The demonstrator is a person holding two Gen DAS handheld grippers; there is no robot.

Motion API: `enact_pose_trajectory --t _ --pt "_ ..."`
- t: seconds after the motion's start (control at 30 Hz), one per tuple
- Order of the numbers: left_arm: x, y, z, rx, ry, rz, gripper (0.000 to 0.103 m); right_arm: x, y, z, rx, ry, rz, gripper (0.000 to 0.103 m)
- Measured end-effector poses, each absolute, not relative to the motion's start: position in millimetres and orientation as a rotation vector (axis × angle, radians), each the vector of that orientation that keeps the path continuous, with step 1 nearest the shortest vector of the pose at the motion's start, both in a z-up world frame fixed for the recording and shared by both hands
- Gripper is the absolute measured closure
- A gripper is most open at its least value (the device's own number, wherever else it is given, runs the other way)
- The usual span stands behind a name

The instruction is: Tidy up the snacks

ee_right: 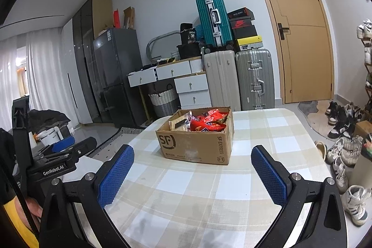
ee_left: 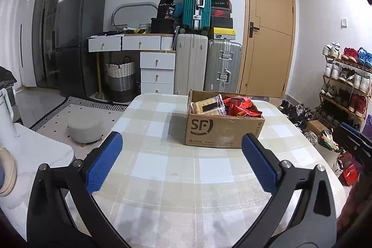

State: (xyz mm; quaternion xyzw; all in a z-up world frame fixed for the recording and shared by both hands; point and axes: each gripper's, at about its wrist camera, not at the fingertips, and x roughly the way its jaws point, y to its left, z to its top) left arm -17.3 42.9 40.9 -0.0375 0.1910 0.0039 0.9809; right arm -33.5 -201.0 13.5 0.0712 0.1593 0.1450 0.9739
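A brown cardboard box [ee_left: 220,130] [ee_right: 197,143] marked SF stands on the checked tablecloth of the table [ee_left: 162,166] [ee_right: 197,190]. Inside lie a clear pack of crackers [ee_left: 207,106] [ee_right: 177,123] and several red snack bags [ee_left: 241,106] [ee_right: 209,122]. My left gripper [ee_left: 181,143] hovers open in front of the box, well short of it, with nothing between its blue pads. My right gripper [ee_right: 193,155] is likewise open and empty, a little back from the box's near face. In the right wrist view the left gripper [ee_right: 65,147] shows at the left edge.
Beyond the table stand suitcases [ee_left: 209,66] [ee_right: 237,78], a white drawer unit [ee_left: 157,69], a dark fridge [ee_left: 76,38] and a wooden door [ee_left: 269,27]. A shoe rack [ee_left: 346,85] and loose shoes [ee_right: 344,155] crowd the right side. A grey stool [ee_left: 84,128] sits on the floor left.
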Motion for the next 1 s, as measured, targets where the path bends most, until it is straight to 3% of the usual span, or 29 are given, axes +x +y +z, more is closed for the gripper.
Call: enact_pose_trajectory --t 1.0 --pt "-18.4 41.2 40.6 -0.062 0.407 0.004 0.001 -28.6 -200.1 10.1 0.165 0.333 0.306 0.001"
